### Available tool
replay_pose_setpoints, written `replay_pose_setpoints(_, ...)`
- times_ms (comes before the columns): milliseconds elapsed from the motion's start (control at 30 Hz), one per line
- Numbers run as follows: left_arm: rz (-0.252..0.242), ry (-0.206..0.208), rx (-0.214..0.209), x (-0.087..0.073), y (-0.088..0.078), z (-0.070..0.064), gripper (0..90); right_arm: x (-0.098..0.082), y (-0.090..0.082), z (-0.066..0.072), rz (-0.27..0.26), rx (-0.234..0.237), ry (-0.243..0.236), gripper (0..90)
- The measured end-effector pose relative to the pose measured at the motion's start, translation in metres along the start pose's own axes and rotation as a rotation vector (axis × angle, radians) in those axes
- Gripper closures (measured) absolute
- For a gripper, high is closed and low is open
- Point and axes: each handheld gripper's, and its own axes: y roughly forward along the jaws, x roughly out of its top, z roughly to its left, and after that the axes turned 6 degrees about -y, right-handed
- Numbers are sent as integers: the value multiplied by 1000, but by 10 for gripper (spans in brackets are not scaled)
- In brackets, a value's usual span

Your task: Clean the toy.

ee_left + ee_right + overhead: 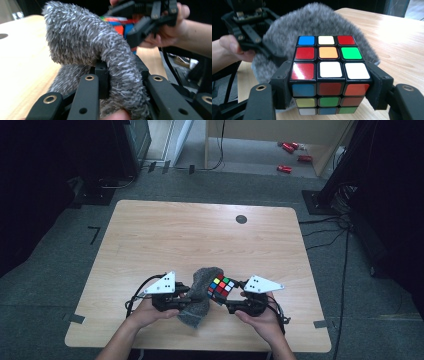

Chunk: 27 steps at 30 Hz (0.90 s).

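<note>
Tools meet near the wooden table [150,235]'s front edge: left tool [186,298] pinches fuzzy grey cloth [200,292], right tool [225,304] clamps multicoloured puzzle cube [221,287]; open tabletop beyond.

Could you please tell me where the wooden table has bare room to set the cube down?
The light wooden table is bare across its far half, from the small dark round disc to the left edge, and along both side edges. It is crowded at the near middle, where the left hand-held gripper pinches the fuzzy grey cloth and the right hand-held gripper clamps the multicoloured puzzle cube.
</note>
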Motion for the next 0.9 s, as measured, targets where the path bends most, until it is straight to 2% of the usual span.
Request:
replay_pose_setpoints(167, 31, 21, 2, 0, 3, -3, 741, 0, -4, -4, -19, -3, 22, 343)
replay_pose_setpoints(233, 13, 25, -3, 3, 1, -5, 740, -2, -2, -5, -17, 6, 28, 342)
replay_pose_setpoints(333, -38, 16, -26, 8, -4, -6, 737, -3, 1, -3, 0, 13, 24, 343)
replay_pose_setpoints(367, -40, 13, -27, 8, -4, -5, 733, -4, 2, -3, 6, 13, 24, 343)
replay_pose_setpoints(433, -24, 11, -20, 6, -3, -3, 731, -4, 3, -2, 13, 6, 19, 343)
replay_pose_setpoints(567, 40, 27, -13, -1, 3, -4, 729, 0, 1, 0, 3, -16, 9, 343)
replay_pose_setpoints(633, 45, 32, -3, -1, 5, -5, 725, 2, -2, 0, -7, -24, 5, 343)
replay_pose_setpoints(733, 57, 28, 17, -1, 5, -3, 724, 2, -4, -2, -24, -22, 25, 343)
replay_pose_setpoints(833, 38, 31, 22, 1, 2, -4, 721, 0, -2, -3, -18, -9, 31, 343)
replay_pose_setpoints(900, -3, 21, 16, 5, -2, -4, 716, -2, 0, -3, -5, 3, 35, 343)
